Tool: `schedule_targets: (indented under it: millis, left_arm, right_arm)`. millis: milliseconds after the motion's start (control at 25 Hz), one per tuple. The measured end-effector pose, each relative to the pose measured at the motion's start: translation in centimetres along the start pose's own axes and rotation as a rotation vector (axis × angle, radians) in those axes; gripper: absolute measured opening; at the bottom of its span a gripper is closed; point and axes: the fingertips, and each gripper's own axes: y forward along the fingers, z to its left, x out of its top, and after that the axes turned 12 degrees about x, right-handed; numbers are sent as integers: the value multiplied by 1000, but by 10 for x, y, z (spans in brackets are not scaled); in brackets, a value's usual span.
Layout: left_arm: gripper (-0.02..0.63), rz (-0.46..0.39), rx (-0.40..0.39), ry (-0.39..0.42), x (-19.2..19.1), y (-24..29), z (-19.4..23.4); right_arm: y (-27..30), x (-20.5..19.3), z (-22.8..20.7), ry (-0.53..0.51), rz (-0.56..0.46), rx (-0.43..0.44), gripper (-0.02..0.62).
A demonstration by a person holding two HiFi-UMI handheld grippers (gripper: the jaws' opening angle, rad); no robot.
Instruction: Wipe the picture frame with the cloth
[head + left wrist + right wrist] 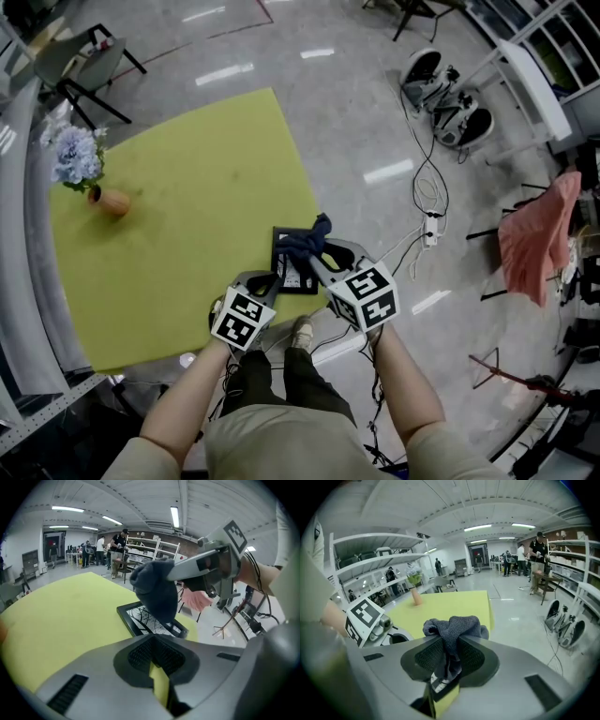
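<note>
Dark blue cloth [452, 623], clamped in right gripper [449, 644], is touching picture frame [300, 275] at lower centre; left gripper [157, 656] idling closed, empty; wiping likely mostly remaining.

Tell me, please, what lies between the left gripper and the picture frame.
Only bare yellow table separates the left gripper from the picture frame, as the left gripper view shows.

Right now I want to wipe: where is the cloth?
Head view: the dark cloth is clamped in the right tongs, over the picture frame at the yellow table's near right corner.
</note>
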Motion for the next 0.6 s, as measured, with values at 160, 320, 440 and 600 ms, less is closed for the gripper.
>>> schedule_targets:
  millis: [160, 320, 440, 600]
  left_arm:
    - [8, 13, 3, 18, -6, -5, -6]
    - [8, 42, -12, -9, -17, -2, -8]
    - [8, 36, -16, -40, -17, -3, -7]
    - [8, 34, -31, -63, -19, -3, -5]
  right_arm:
    - [31, -2, 24, -18, 35, 81, 95]
    - [60, -20, 33, -19, 94, 105, 94]
    - [70, -30, 34, -21, 113, 103, 94]
    - [70, -47, 25, 23, 137, 87, 92]
